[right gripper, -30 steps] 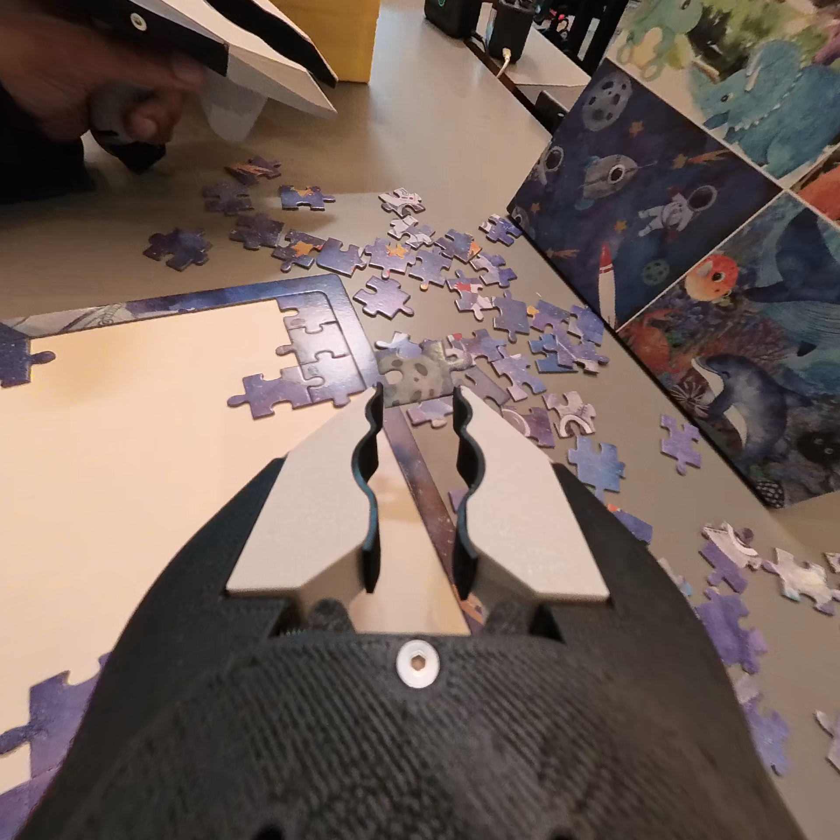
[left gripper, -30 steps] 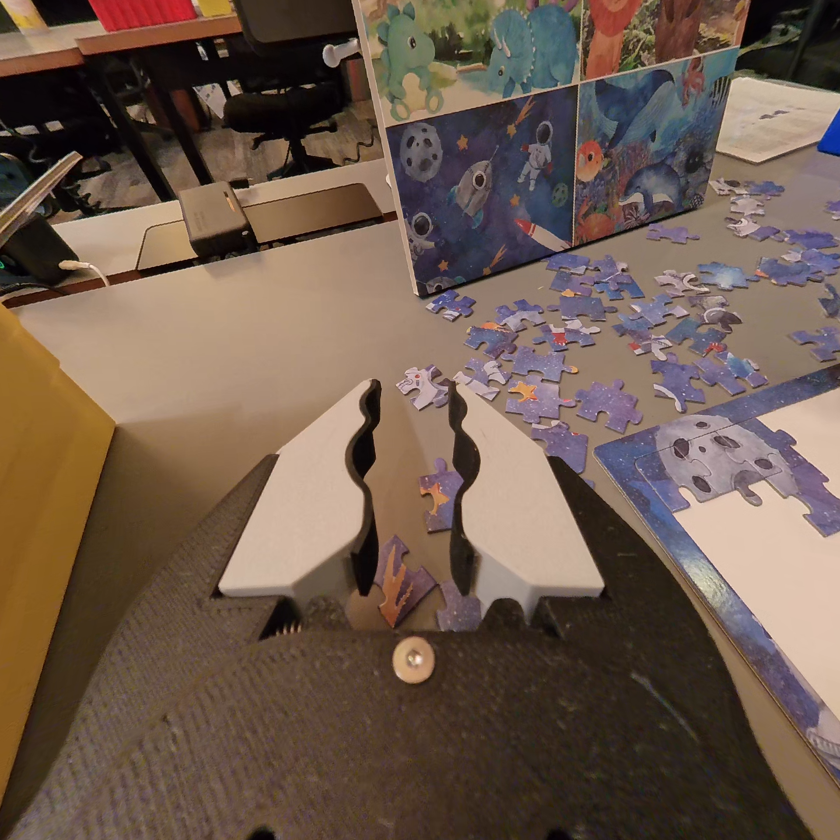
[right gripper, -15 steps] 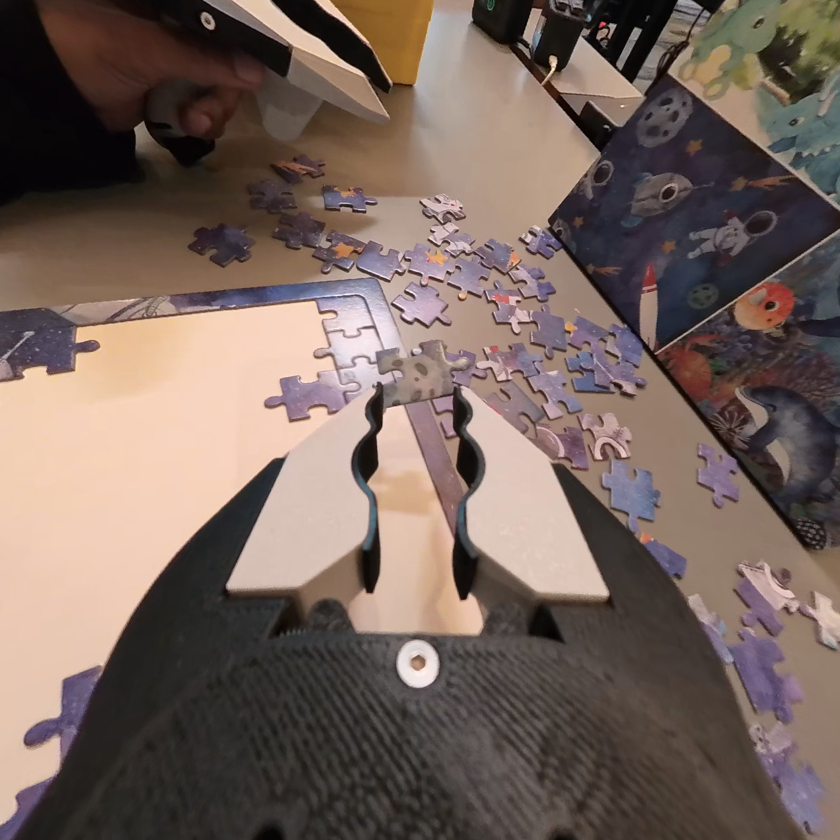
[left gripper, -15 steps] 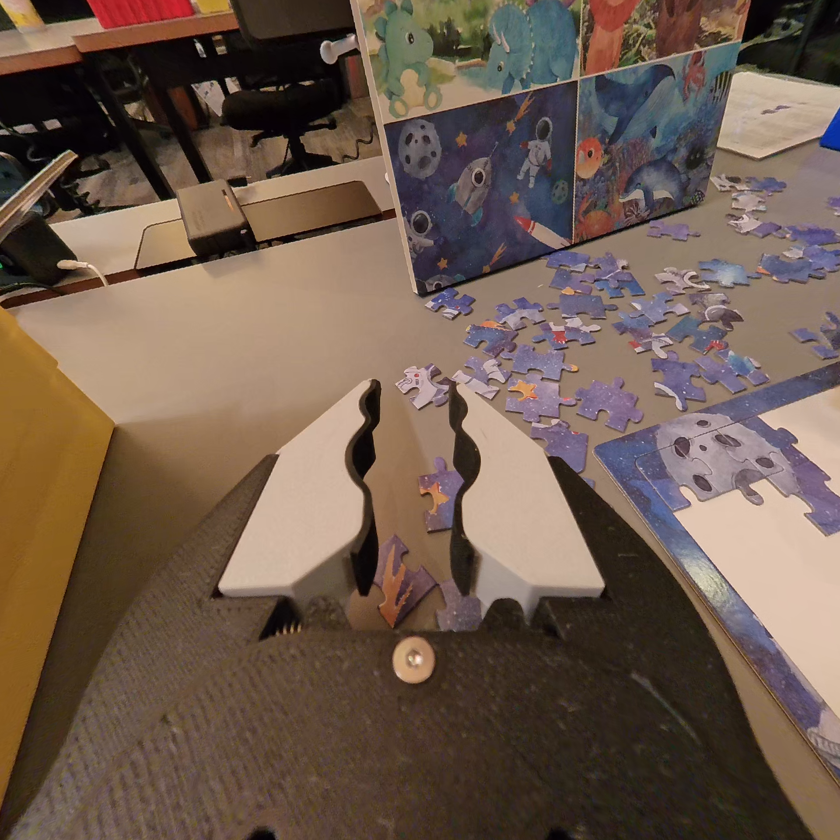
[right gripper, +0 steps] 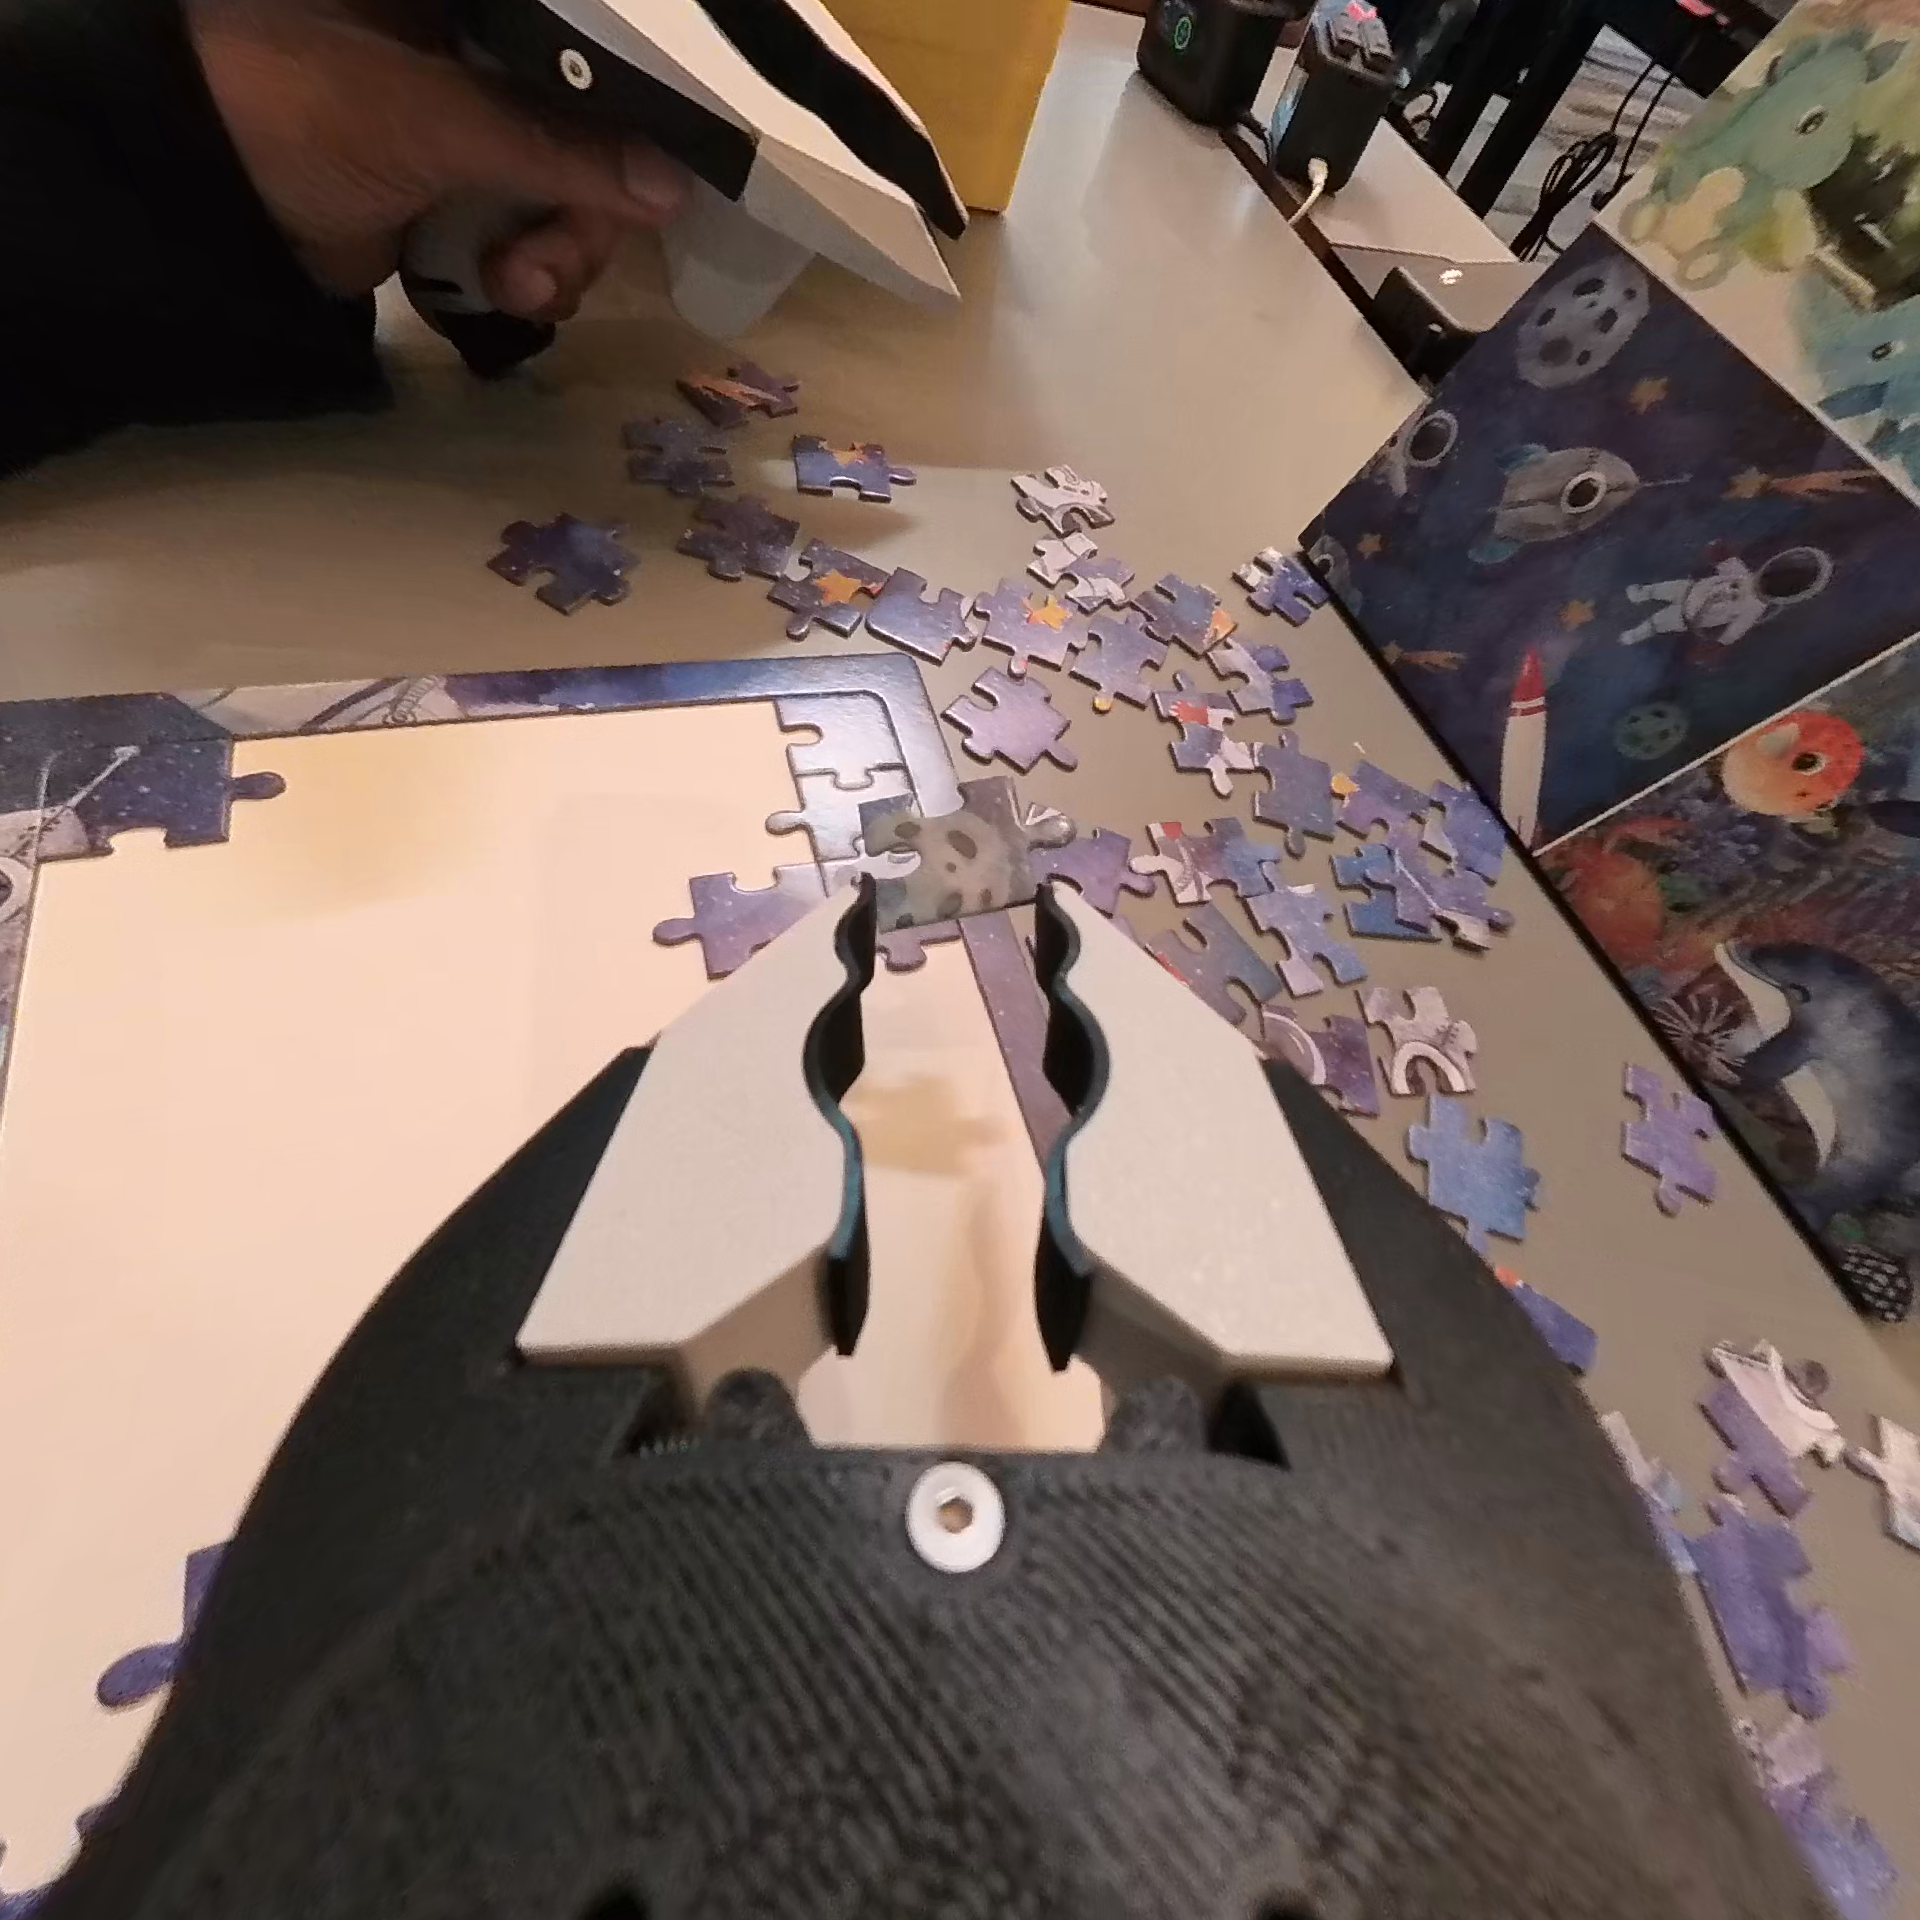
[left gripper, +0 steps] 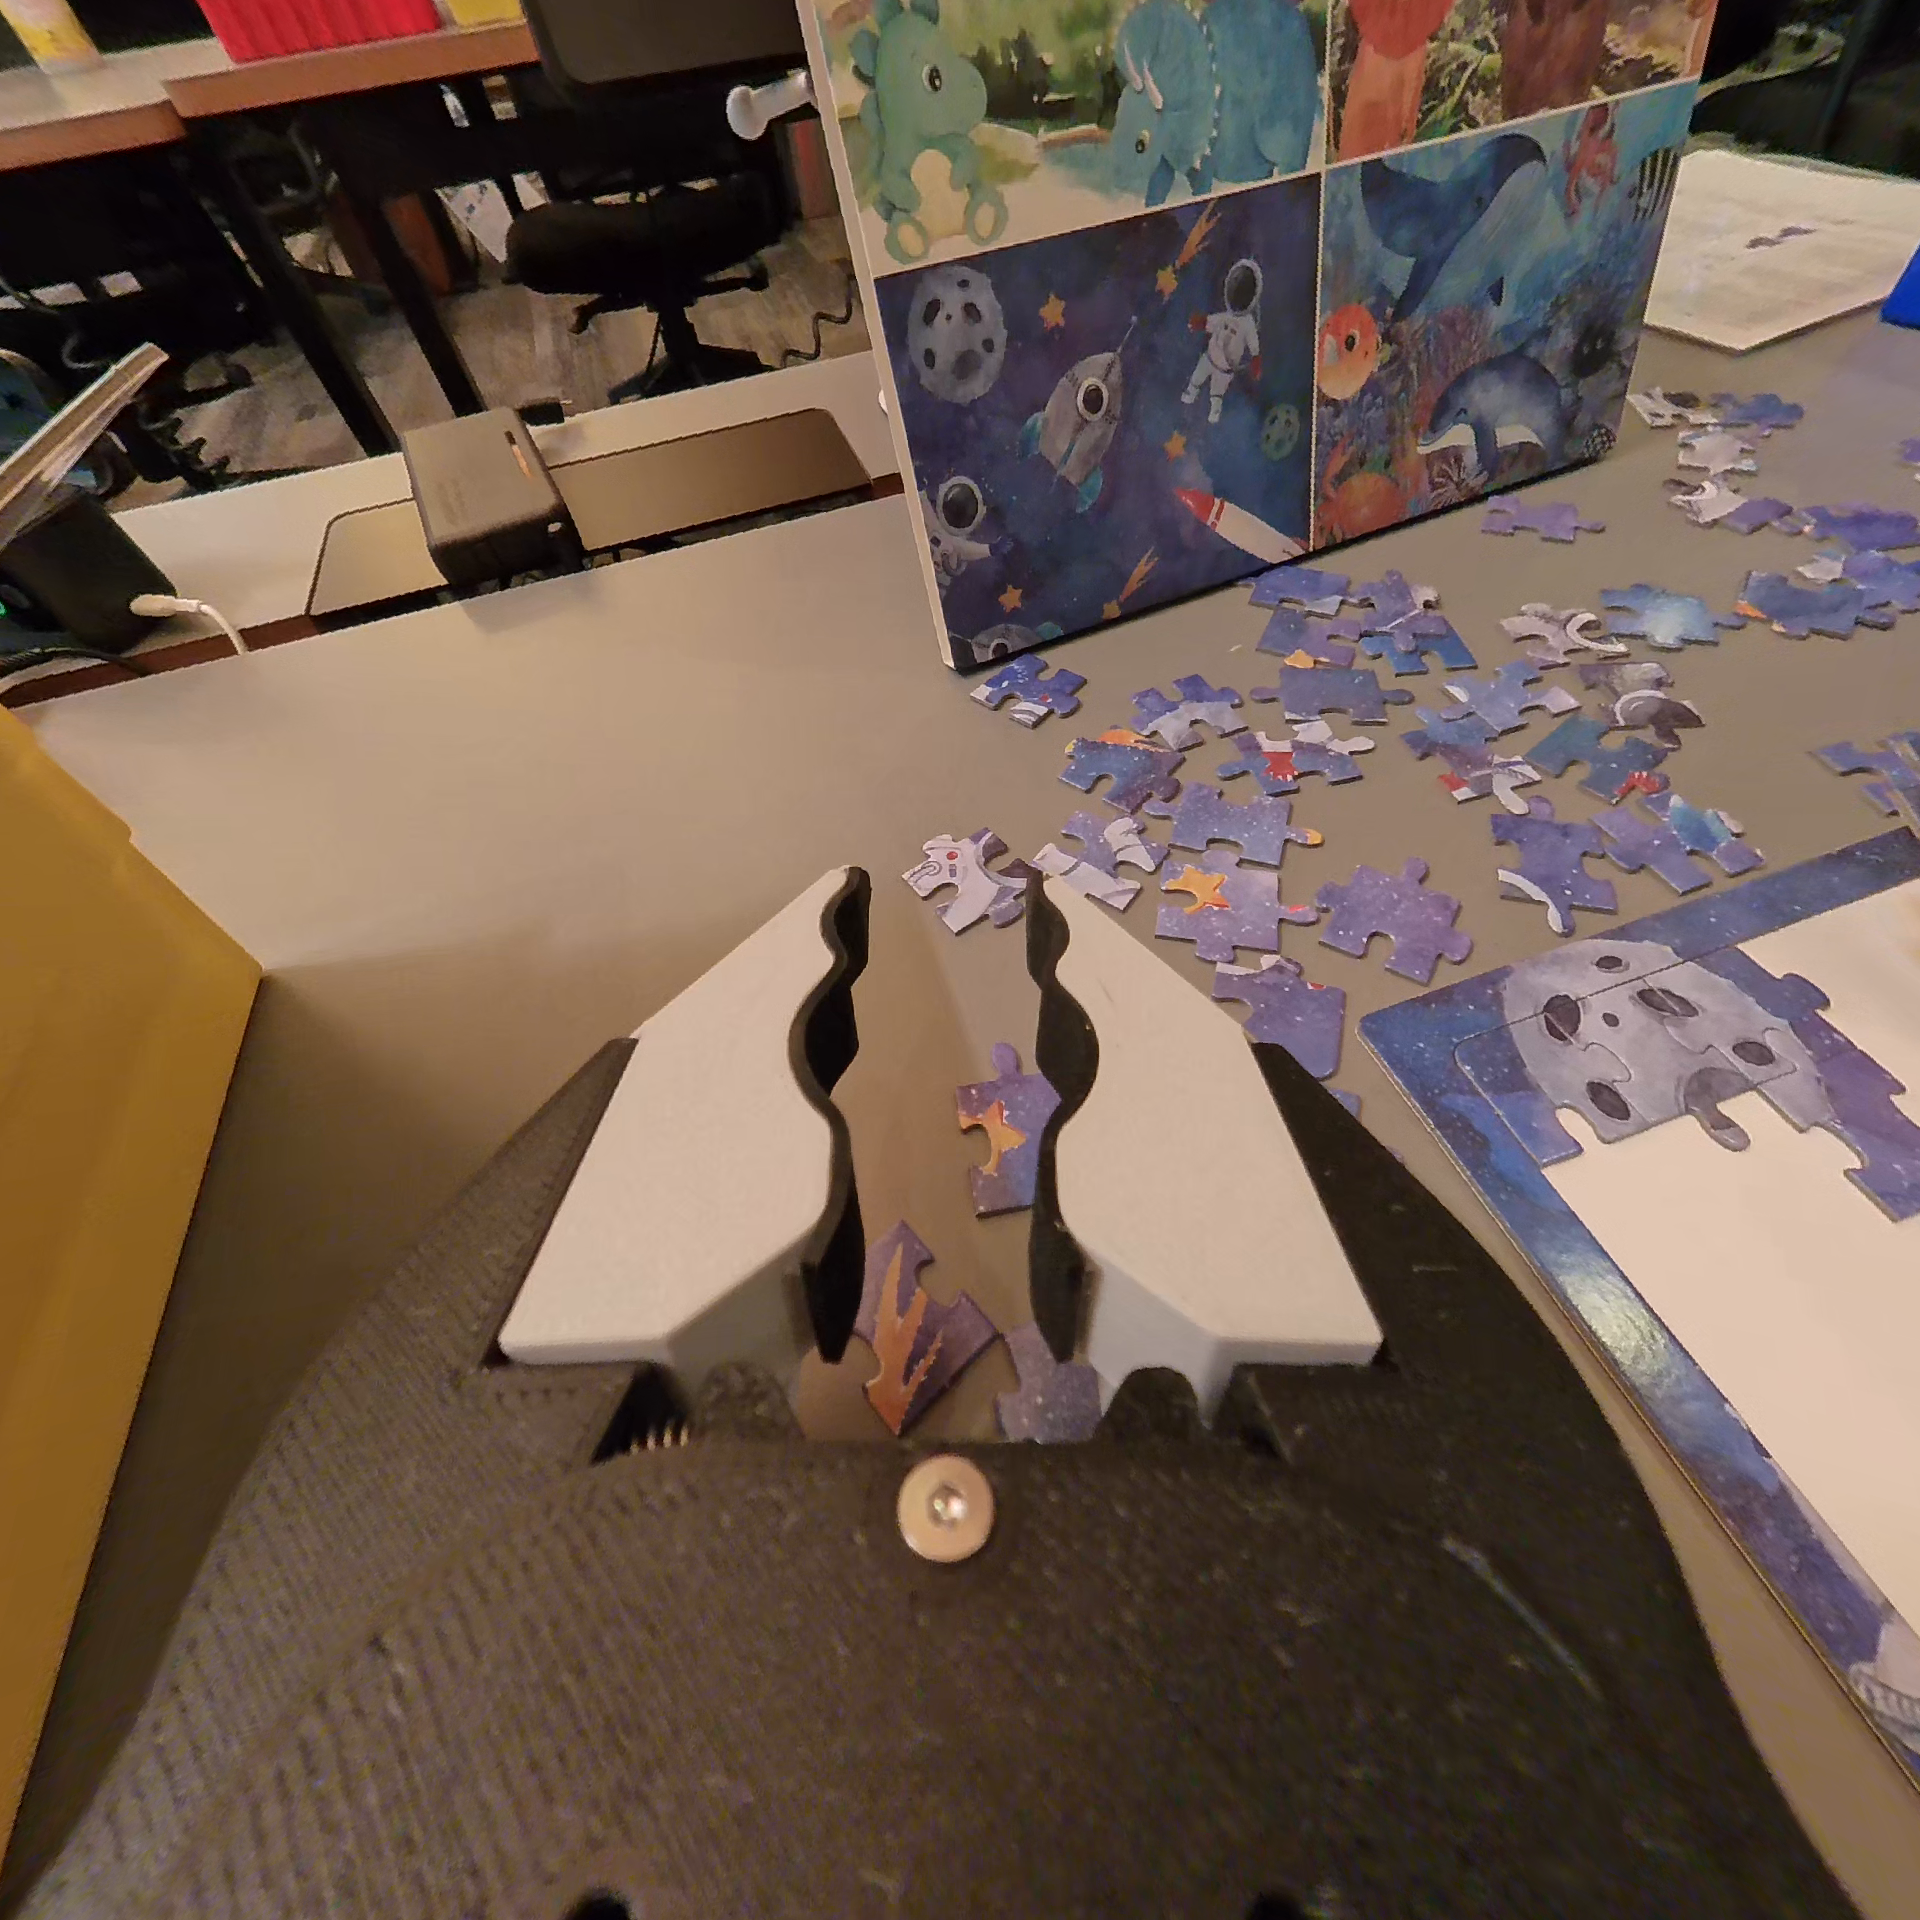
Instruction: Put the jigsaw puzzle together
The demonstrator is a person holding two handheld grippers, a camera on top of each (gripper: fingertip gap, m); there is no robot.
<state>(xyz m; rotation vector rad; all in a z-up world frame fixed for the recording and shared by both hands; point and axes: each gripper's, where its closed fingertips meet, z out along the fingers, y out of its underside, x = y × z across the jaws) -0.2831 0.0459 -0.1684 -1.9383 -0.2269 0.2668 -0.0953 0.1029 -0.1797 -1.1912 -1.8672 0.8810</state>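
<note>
- Two grippers are over a grey table [left gripper: 540, 790]. The right gripper [right gripper: 951, 896] has its fingertips clamped on the near edge of a grey cratered moon piece [right gripper: 951, 857], lifted over the corner of the puzzle frame [right gripper: 894, 686].
- The frame's pale inside [right gripper: 395, 935] is mostly bare, with a few joined dark blue pieces [right gripper: 831, 769] at that corner.
- The left gripper [left gripper: 948, 891] has its fingers apart with nothing between them; loose pieces lie on the table beneath it, one with an orange mark [left gripper: 1003, 1132].
- Just past its tips lies a white astronaut piece [left gripper: 961, 878], then a scatter of blue pieces [left gripper: 1392, 769].
- Farther off stands the picture box [left gripper: 1247, 312], upright.
- At the left edge is a yellow box [left gripper: 94, 1091].
</note>
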